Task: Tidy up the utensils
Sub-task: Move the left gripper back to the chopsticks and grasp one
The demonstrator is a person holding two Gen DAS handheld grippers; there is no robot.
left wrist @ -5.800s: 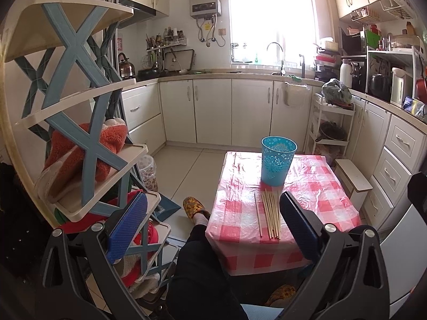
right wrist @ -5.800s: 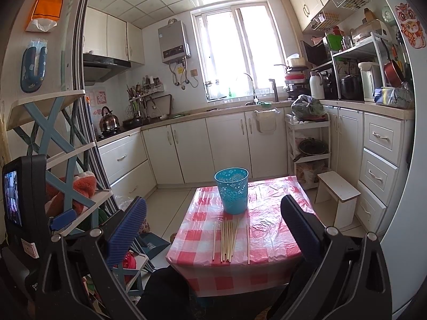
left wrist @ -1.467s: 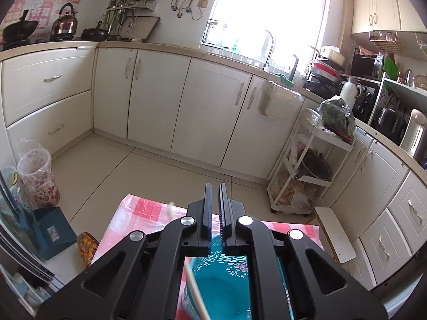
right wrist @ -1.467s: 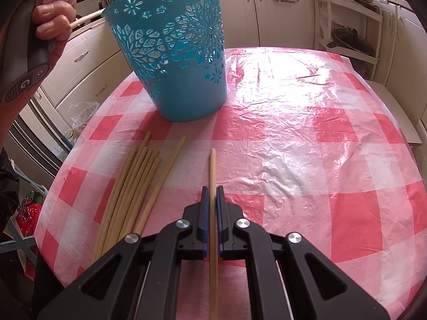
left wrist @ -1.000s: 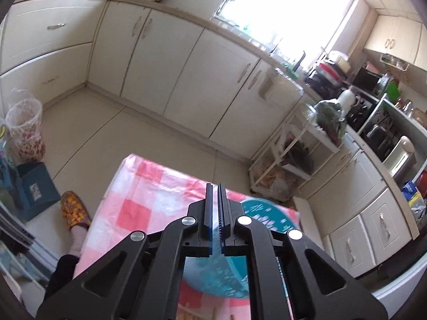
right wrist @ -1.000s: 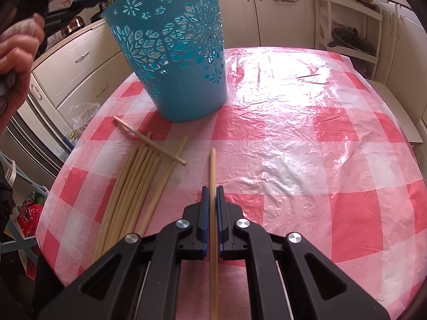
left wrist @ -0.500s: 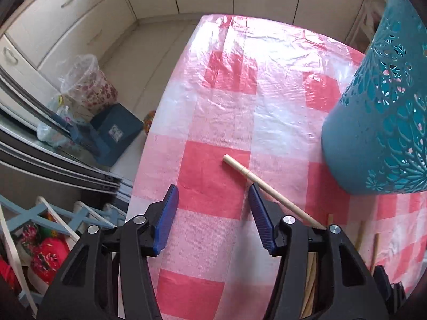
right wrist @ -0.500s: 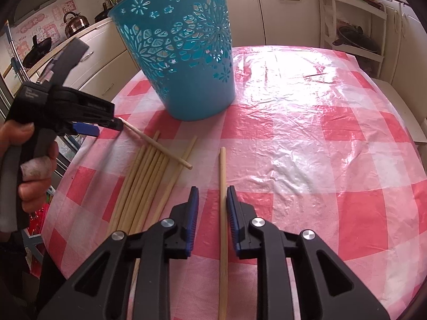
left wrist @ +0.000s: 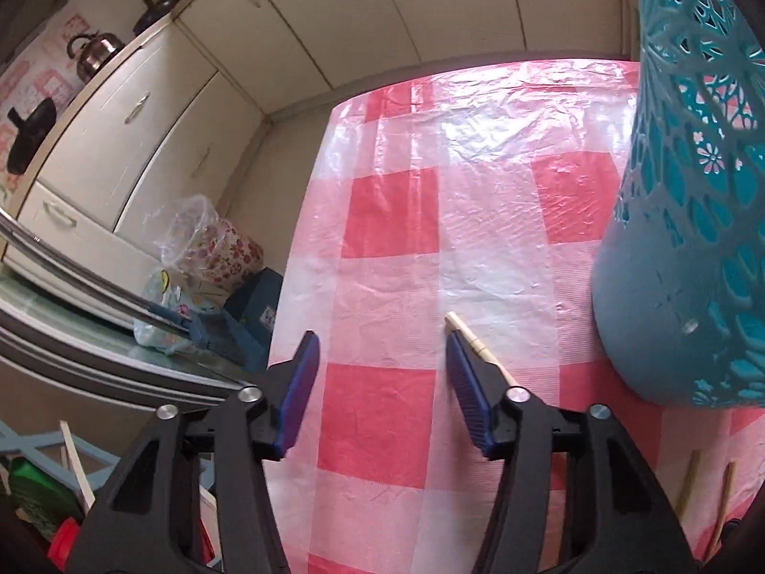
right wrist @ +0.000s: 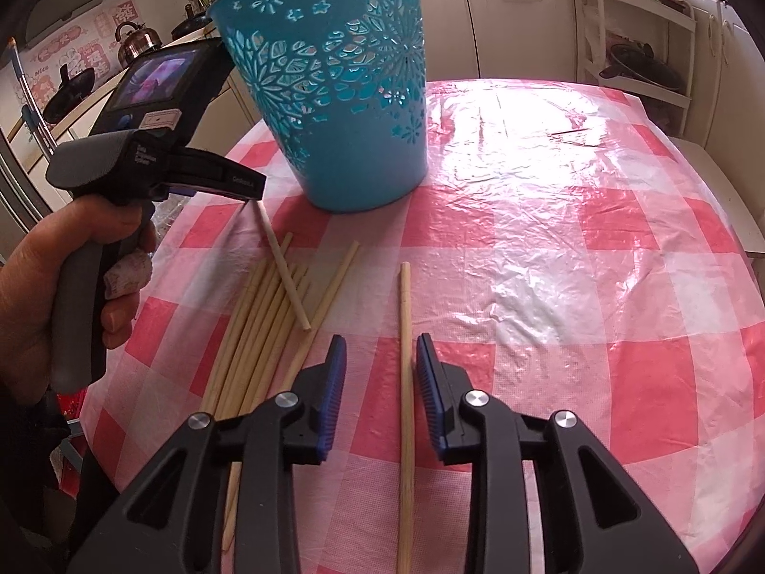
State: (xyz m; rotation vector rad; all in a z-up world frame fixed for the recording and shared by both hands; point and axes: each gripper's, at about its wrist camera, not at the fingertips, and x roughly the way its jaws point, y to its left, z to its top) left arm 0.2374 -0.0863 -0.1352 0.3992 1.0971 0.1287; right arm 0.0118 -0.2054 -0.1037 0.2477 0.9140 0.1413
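The right gripper (right wrist: 375,363) was held with fingers apart astride a single chopstick (right wrist: 405,335), gripping nothing. The left gripper (left wrist: 380,382) was spread wide, empty, beside a loose chopstick (left wrist: 471,340). More chopsticks (right wrist: 258,325) were laid on the tabletop (right wrist: 573,287) near the blue basket (right wrist: 334,86).

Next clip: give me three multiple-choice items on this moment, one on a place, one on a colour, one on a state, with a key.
1. Where does the single chopstick apart from the bundle lie?
A. inside the bin
B. on the tablecloth between the right gripper's fingers
C. on the floor

2. What colour is the cut-out bin?
A. blue
B. white
C. yellow

3. How stands the left gripper?
A. shut on a chopstick
B. open, gripping nothing
C. shut on the bin's rim

Key: B, it lies flat between the open jaws of the right gripper; A, its wall is blue; B, the pads stand apart over the tablecloth.
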